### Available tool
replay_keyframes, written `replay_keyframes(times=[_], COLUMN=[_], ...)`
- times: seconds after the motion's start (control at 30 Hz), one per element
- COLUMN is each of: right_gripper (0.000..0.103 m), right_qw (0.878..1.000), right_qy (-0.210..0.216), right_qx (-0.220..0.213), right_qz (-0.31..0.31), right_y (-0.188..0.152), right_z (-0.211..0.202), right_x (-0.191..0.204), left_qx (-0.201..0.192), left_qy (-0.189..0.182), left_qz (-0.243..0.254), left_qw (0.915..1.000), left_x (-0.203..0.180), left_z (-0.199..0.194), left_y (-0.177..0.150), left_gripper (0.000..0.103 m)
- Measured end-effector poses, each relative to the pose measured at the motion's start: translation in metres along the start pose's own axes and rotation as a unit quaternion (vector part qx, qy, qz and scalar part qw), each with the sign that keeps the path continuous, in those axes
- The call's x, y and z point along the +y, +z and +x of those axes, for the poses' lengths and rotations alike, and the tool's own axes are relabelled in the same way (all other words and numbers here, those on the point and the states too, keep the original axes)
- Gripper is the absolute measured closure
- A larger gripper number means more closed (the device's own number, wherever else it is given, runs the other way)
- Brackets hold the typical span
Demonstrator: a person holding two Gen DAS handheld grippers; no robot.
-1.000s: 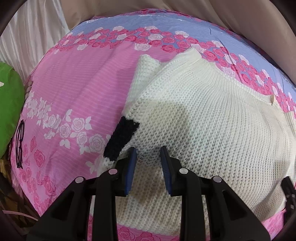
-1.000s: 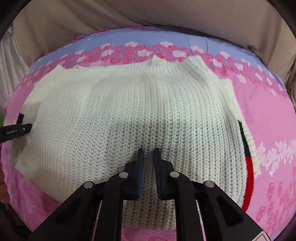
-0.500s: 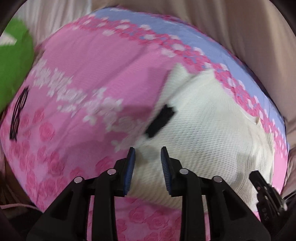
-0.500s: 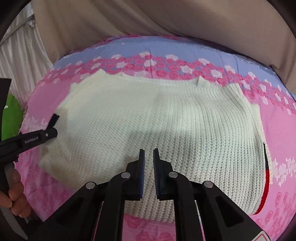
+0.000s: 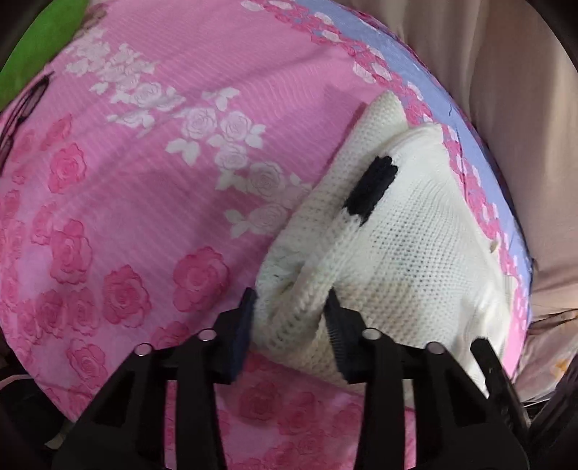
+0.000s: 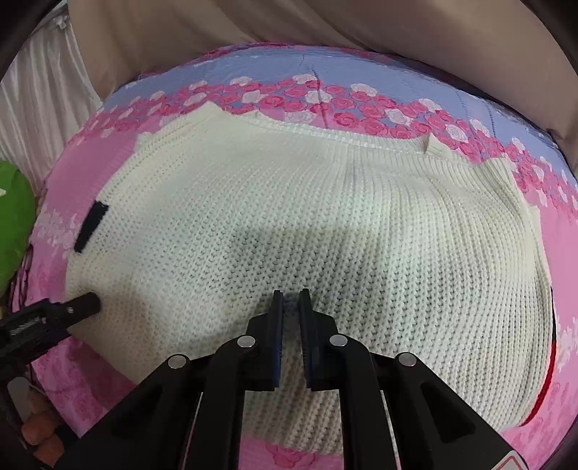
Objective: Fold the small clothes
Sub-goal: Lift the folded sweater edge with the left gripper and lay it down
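A cream knit sweater [image 6: 307,224] with a black patch [image 6: 90,226] lies flat on a pink rose-print bedsheet [image 5: 119,173]. In the left wrist view my left gripper [image 5: 290,318] is open, its jaws either side of a bunched fold at the sweater's [image 5: 408,253] near left edge, below the black patch [image 5: 372,188]. That gripper also shows in the right wrist view [image 6: 77,307] at the sweater's left edge. My right gripper [image 6: 290,303] is nearly shut with a narrow gap, empty, over the sweater's lower middle. A red stripe [image 6: 547,376] edges the sweater's right side.
A green object [image 6: 14,220] lies off the sheet's left side, also in the left wrist view [image 5: 39,43]. Beige fabric [image 6: 325,25] rises behind the bed's far edge. A blue band with roses [image 6: 361,83] borders the sheet's far side.
My left gripper has moved left and down to the sweater's left edge, and the knit now bunches between its jaws. My right gripper has stayed over the sweater's lower middle.
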State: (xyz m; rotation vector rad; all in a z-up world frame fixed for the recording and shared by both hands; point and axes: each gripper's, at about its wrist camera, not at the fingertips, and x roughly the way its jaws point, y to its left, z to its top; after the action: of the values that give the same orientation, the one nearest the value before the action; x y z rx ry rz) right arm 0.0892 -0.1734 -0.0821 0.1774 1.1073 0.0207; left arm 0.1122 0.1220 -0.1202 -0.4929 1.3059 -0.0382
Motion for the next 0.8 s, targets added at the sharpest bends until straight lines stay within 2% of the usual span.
replay_keyframes(times=[0.1, 0.17, 0.23, 0.27, 0.3, 0.4, 0.47, 0.53, 0.63, 0.7, 0.73, 0.8], right_gripper=[0.093, 0.093, 0.093, 0.094, 0.095, 0.095, 0.095, 0.093, 0.093, 0.092, 0.090, 0.090], right_qw=[1.000, 1.000, 0.999, 0.999, 0.999, 0.999, 0.999, 0.999, 0.997, 0.995, 0.993, 0.990], right_qy=[0.013, 0.011, -0.003, 0.003, 0.007, 0.014, 0.016, 0.016, 0.011, -0.002, -0.007, -0.019], right_qx=[-0.019, 0.002, 0.041, 0.047, 0.034, 0.037, 0.019, -0.005, -0.026, -0.033, -0.032, -0.029], right_qz=[0.013, 0.013, 0.008, 0.012, 0.014, 0.028, 0.036, 0.050, 0.076, 0.097, 0.110, 0.134], right_y=[-0.016, -0.030, -0.041, -0.047, -0.049, -0.047, -0.050, -0.057, -0.073, -0.087, -0.095, -0.110], right_z=[-0.026, -0.020, 0.001, 0.009, 0.007, -0.004, -0.022, -0.046, -0.077, -0.093, -0.099, -0.108], right_x=[-0.005, -0.009, -0.012, -0.016, -0.018, -0.022, -0.029, -0.044, -0.069, -0.091, -0.103, -0.123], left_qx=[0.001, -0.014, -0.037, -0.048, -0.057, -0.093, -0.107, -0.103, -0.080, -0.052, -0.029, 0.001], left_qy=[-0.010, -0.018, -0.025, -0.029, -0.035, -0.054, -0.075, -0.097, -0.105, -0.088, -0.067, -0.034], left_qz=[-0.006, 0.000, 0.030, 0.049, 0.065, 0.141, 0.198, 0.246, 0.316, 0.349, 0.365, 0.374], left_qw=[0.9999, 0.9997, 0.9986, 0.9972, 0.9957, 0.9842, 0.9715, 0.9589, 0.9396, 0.9315, 0.9283, 0.9267], left_x=[-0.001, -0.007, -0.028, -0.041, -0.053, -0.108, -0.151, -0.189, -0.236, -0.253, -0.258, -0.252], left_z=[-0.004, -0.018, -0.039, -0.049, -0.057, -0.087, -0.102, -0.103, -0.082, -0.056, -0.034, -0.006], left_y=[0.000, -0.002, -0.007, -0.009, -0.011, -0.024, -0.042, -0.064, -0.100, -0.122, -0.134, -0.150], left_gripper=[0.085, 0.087, 0.088, 0.088, 0.089, 0.089, 0.089, 0.090, 0.090, 0.089, 0.088, 0.083])
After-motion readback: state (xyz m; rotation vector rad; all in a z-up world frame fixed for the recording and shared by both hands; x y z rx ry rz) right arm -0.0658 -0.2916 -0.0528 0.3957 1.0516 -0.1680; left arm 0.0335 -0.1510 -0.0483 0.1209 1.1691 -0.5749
